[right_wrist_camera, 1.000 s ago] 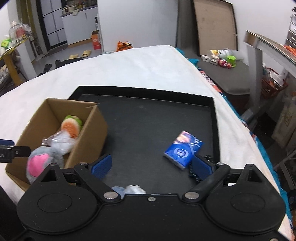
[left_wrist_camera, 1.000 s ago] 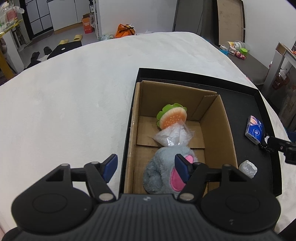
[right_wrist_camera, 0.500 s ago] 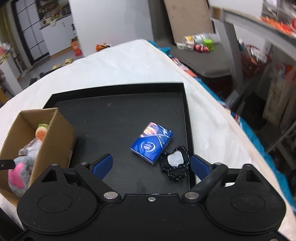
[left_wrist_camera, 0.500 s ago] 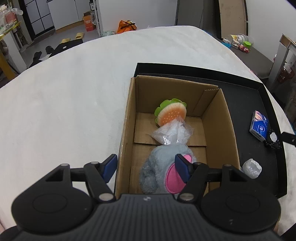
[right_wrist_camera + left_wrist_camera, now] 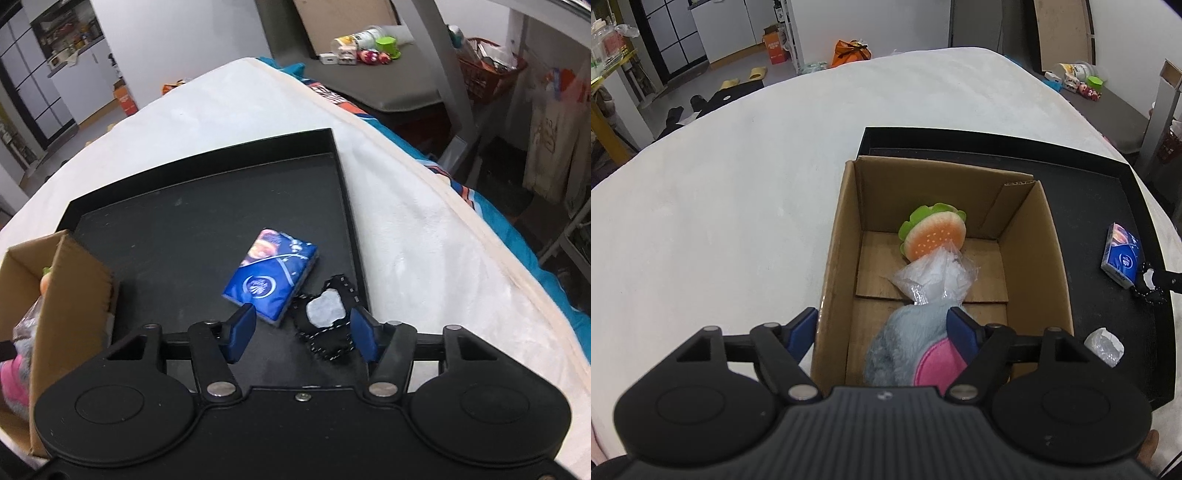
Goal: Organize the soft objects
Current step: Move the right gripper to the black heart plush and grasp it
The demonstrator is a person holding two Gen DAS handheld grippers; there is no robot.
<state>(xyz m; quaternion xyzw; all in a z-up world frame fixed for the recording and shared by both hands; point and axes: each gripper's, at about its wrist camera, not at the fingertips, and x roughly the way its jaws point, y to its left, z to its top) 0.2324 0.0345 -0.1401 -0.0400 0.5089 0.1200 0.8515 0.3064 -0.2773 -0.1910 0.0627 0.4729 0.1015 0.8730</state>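
Note:
A cardboard box [image 5: 842, 236] stands on the left of a black tray [image 5: 207, 206]. In it lie a burger plush [image 5: 934, 232], a clear plastic bag [image 5: 934, 277] and a grey-and-pink plush [image 5: 908, 350]. My left gripper [image 5: 882, 332] is open and empty over the box's near left wall. On the tray lie a blue tissue pack [image 5: 271, 275] and a small black-and-white pouch [image 5: 327, 321]. My right gripper [image 5: 301, 334] is open, its fingers on either side of the pouch, close above it. A crumpled clear wrapper [image 5: 1104, 345] lies right of the box.
The tray rests on a white blanket [image 5: 738, 203] covering a bed. The bed's right edge [image 5: 480, 236] drops to a floor with a rack and hanging cloths. Beyond the bed are a low bench with toys [image 5: 369, 51] and floor clutter.
My right gripper has swung right and forward, past the tissue pack, and come down around the pouch. My left gripper has drifted slightly left over the box wall.

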